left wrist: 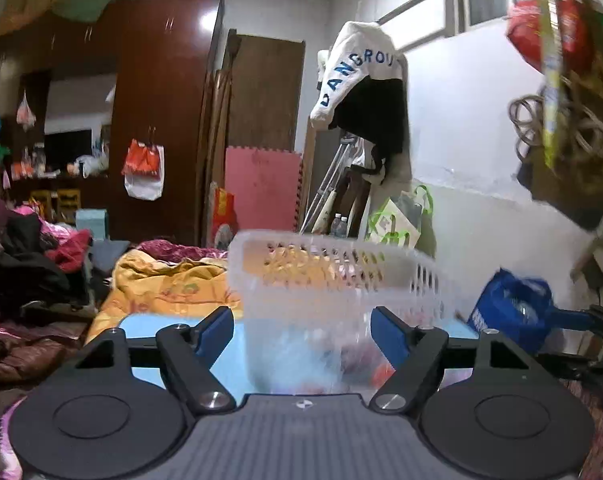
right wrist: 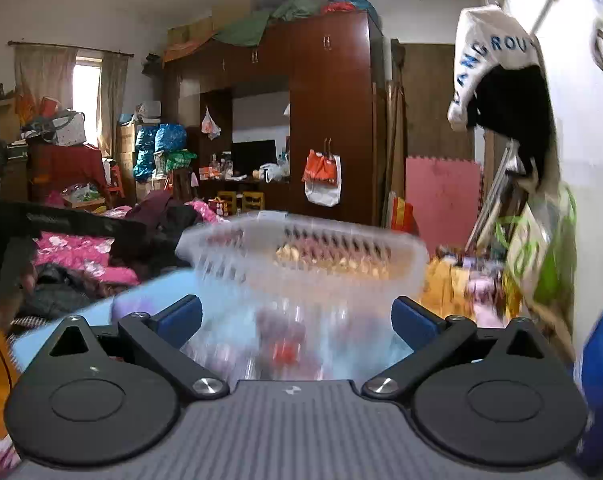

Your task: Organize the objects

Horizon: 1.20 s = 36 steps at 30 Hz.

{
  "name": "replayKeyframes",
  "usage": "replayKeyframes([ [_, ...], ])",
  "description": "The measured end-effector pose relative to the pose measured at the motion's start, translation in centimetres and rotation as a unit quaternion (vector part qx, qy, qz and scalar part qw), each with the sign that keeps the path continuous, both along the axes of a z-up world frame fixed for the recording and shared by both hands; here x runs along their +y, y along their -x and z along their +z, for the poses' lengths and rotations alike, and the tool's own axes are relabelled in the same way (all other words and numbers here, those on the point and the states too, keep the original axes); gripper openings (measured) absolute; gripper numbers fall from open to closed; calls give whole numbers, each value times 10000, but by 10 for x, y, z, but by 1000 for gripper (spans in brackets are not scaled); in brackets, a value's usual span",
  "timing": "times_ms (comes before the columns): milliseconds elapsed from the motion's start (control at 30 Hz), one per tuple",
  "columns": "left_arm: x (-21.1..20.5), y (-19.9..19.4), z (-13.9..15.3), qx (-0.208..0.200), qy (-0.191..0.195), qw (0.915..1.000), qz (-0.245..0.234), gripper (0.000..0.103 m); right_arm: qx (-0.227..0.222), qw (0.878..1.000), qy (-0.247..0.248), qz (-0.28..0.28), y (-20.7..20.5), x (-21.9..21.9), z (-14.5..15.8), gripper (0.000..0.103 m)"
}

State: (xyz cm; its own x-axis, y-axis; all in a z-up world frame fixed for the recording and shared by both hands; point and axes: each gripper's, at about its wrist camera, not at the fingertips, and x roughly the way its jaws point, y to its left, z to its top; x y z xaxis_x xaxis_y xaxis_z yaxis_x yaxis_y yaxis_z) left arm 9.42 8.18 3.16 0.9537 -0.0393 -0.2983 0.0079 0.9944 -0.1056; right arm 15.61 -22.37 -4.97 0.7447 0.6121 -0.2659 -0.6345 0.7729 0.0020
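Basket [left wrist: 333,276]: light, thin flexible plastic; grip at rim. Left tongs [left wrist: 303,330] and right tongs [right wrist: 297,318] spread, holding nothing.

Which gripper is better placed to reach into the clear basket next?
Probably the right gripper: the basket sits centred between its open fingers. The left gripper, also open, sees it off to one side.
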Motion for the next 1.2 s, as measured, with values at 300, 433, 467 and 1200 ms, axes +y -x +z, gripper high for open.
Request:
replayKeyframes([
  [300, -40, 51, -59, 383, -161, 9977, -541, 79, 537, 9974, 210, 427, 36, 8, -46, 103],
  [433, -55, 45, -70, 556, -201, 9957, -716, 79, 865, 9946, 324, 464, 23, 21, -61, 103],
  [467, -58, 45, -76, 612, -188, 9951, -747, 79, 859, 9945, 351, 477, 23, 23, -63, 103],
  [1200, -76, 47, -94, 541, -292, 9971, -441, 68, 648, 9948, 385, 685, 52, 9, -70, 77],
])
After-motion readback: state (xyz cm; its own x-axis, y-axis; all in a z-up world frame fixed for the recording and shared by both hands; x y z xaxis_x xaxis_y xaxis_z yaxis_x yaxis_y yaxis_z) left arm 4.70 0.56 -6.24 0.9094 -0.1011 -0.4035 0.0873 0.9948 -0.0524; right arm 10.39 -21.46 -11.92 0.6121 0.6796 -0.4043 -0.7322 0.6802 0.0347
